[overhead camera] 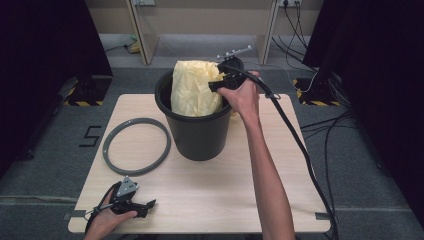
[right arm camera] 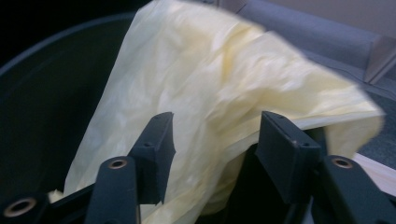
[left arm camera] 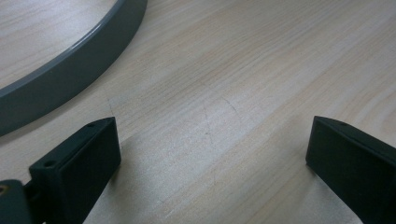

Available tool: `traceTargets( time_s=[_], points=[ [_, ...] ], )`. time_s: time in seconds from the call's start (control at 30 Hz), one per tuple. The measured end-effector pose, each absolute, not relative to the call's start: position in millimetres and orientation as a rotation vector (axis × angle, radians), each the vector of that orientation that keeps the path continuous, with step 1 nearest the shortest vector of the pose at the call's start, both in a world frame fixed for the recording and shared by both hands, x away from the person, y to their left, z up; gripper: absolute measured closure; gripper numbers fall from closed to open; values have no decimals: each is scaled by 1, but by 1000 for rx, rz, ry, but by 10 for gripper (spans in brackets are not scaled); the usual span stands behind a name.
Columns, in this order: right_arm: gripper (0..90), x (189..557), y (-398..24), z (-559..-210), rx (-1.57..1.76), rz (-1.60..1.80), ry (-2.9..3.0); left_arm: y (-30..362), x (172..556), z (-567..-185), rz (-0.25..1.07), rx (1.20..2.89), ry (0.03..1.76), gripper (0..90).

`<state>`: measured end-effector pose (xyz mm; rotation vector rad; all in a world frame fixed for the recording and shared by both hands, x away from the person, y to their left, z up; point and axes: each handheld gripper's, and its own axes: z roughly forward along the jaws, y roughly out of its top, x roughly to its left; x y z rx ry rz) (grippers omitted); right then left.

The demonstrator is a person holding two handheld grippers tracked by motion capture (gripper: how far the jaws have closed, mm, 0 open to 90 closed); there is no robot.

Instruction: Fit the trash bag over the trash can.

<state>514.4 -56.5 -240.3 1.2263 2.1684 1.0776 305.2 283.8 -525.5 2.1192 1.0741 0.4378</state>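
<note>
I noted the black bucket (overhead camera: 197, 127) standing at the middle of the wooden table (overhead camera: 215, 195), a pale yellow plastic bag (overhead camera: 194, 87) rising out of it. My right gripper (overhead camera: 224, 80) hovered at the bucket's far right rim, jaws apart, the bag's folds between them. Left of the bucket lay a grey ring (overhead camera: 136, 146); nearer me than the ring, my left gripper (overhead camera: 142, 206) rested on the table, jaws wide apart.

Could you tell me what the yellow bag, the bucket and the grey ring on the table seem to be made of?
The bag looks like thin, slightly translucent plastic film: it crumples into soft folds. The bucket seems to be matte black moulded plastic, with a smooth wall and a rolled rim. The ring is grey with a smooth, faintly glossy edge, plastic or painted metal; I cannot tell which.
</note>
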Motion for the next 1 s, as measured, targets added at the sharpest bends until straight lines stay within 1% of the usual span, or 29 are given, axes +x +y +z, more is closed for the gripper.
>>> traceTargets(
  time_s=[0.07, 0.17, 0.43, 0.47, 0.53, 0.6, 0.63, 0.7, 0.77, 1.0],
  points=[
    [411, 518, -59, -235, 1266, 1079, 2127, 284, 305, -526, 438, 2119, 1075, 20],
    [386, 527, -57, -234, 1313, 1060, 2096, 284, 305, -526, 438, 2119, 1075, 20],
    [361, 547, -34, -241, 1354, 927, 2102, 284, 305, -526, 438, 2119, 1074, 20],
    [382, 550, -32, -243, 1358, 910, 2108, 284, 305, -526, 438, 2119, 1074, 20],
    [553, 554, -31, -246, 1341, 866, 2115, 284, 305, -526, 438, 2119, 1073, 20],
    [692, 555, -32, -248, 1310, 832, 2127, 284, 305, -526, 437, 2119, 1072, 20],
    [742, 555, -32, -248, 1296, 824, 2128, 284, 305, -526, 437, 2119, 1072, 20],
    [809, 554, -33, -247, 1272, 831, 2140, 284, 305, -526, 437, 2119, 1072, 20],
    [862, 549, -32, -246, 1232, 873, 2160, 284, 305, -526, 437, 2119, 1072, 20],
    [879, 520, -24, -247, 1051, 992, 2293, 284, 305, -526, 437, 2120, 1071, 20]
  ],
)
